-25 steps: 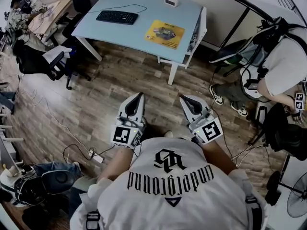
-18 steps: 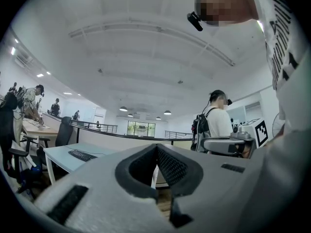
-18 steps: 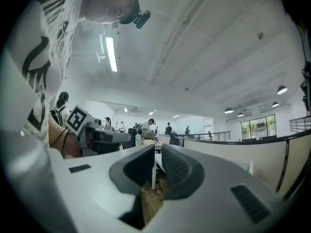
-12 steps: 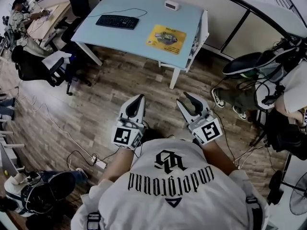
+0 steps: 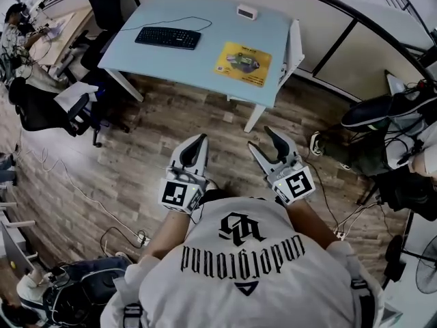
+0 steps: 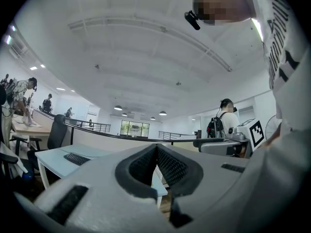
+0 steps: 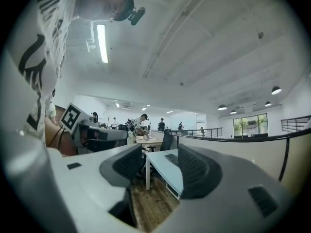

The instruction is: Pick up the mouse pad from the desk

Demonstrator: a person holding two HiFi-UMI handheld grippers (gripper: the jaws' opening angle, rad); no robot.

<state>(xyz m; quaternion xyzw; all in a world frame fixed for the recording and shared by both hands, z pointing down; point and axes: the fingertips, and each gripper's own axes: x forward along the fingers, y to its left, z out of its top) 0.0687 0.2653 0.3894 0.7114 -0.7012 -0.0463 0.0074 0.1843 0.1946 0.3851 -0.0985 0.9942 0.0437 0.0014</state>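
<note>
The left gripper was closed, its ribbed black pads meeting at the tips with nothing in them. The right gripper was opening, its jaws part-way apart with only air between them. Both were held level over the floor, well short of the desk. Each carried a white cube with black square markers.

The mouse pad lay flat on the desk's right half, near the front edge. It was a yellow rectangle with a darker printed picture in the middle, and its lettering was too small to read.

The desk had a smooth pale blue top on white legs. A black keyboard with a thin cable lay to the pad's left, and a small white box sat near the back edge.

The floor was brown wood-look plank, crossed by loose cables. A black chair stood to the left. A pale partition with a dark rail ran behind the desk.

The person's white shirt read "underground" in black, upside down in the head view.
</note>
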